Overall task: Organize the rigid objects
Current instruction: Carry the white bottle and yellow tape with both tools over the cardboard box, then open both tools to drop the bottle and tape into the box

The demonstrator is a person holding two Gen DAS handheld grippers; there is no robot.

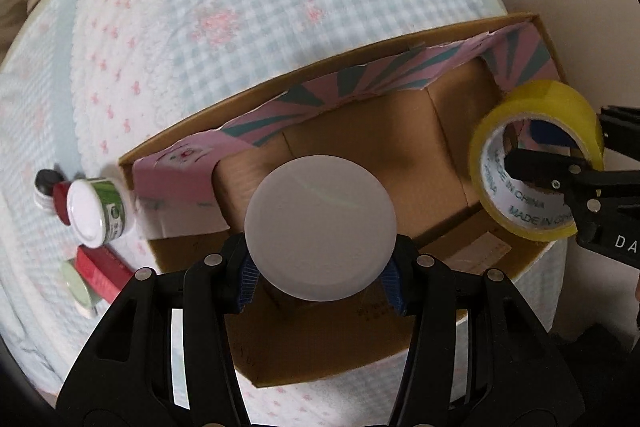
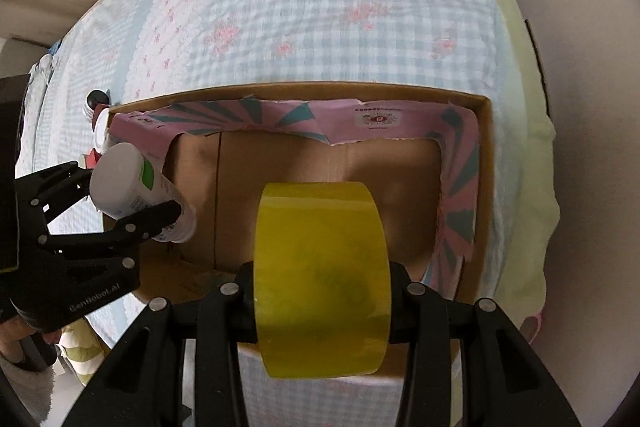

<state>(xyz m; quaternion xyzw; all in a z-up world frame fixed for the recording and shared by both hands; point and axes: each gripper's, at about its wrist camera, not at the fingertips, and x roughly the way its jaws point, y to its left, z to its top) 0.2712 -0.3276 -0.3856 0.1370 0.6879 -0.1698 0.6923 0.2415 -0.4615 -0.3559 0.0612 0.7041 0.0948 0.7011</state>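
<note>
An open cardboard box [image 1: 532, 23] [image 2: 482, 155] with a torn pink and teal paper lining lies on the bed. My left gripper [image 1: 320, 275] is shut on a white bottle [image 1: 320, 227], whose round end faces the camera, above the box's near left part. In the right wrist view the left gripper [image 2: 132, 199] holds the white bottle [image 2: 136, 183] at the box's left wall. My right gripper [image 2: 320, 303] is shut on a yellow tape roll [image 2: 320, 279] above the box's near edge. In the left wrist view the right gripper [image 1: 560, 155] holds the yellow tape roll [image 1: 536, 163] at the box's right.
On the blue checked quilt [image 1: 240, 7] left of the box lie a white-lidded green jar [image 1: 96, 211], a red box [image 1: 102, 271], a pale green lid [image 1: 78, 287] and a dark-capped item [image 1: 46, 181]. A wall [image 2: 592, 107] is on the right.
</note>
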